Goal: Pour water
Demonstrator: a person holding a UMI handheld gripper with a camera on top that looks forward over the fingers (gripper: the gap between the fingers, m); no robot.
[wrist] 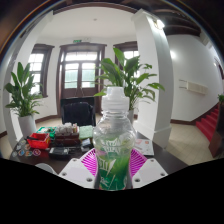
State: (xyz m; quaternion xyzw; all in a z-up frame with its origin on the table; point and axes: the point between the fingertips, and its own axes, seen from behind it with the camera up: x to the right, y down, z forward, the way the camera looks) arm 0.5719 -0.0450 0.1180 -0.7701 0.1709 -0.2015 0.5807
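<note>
The jaws (pixel 115 165) are clamped on a clear plastic water bottle with a white cap and a green label (pixel 114 140), the magenta pads (pixel 91 162) pressing its lower body from both sides, so the bottle stands upright between them and rises straight ahead of the camera. The grip sits low, around the labelled band, with the neck and white cap well above the fingers. The bottle looks to be held rather than resting; its base is hidden behind the fingers, so whether it touches anything below cannot be told.

Just beyond the bottle, to one side, the dark tabletop (pixel 72 150) carries a clutter of small items: a red box-like object (pixel 40 140) and some dark pieces beside it, too small to name. No cup or glass shows anywhere in view. Further back stand a leafy green potted plant in a white pot (pixel 22 95) on one side and a taller green houseplant (pixel 128 75) behind the bottle, with a dark wooden double door with glass panes (pixel 80 72) and a white column (pixel 158 70) beyond.

As a judgement, this is the carry stage: bottle secured, pour not yet begun, and the cap appears to be on. The next move calls for finding a receiving vessel, bringing the neck over it, and tilting gently while keeping the squeeze firm, since thin plastic can buckle or slip.
</note>
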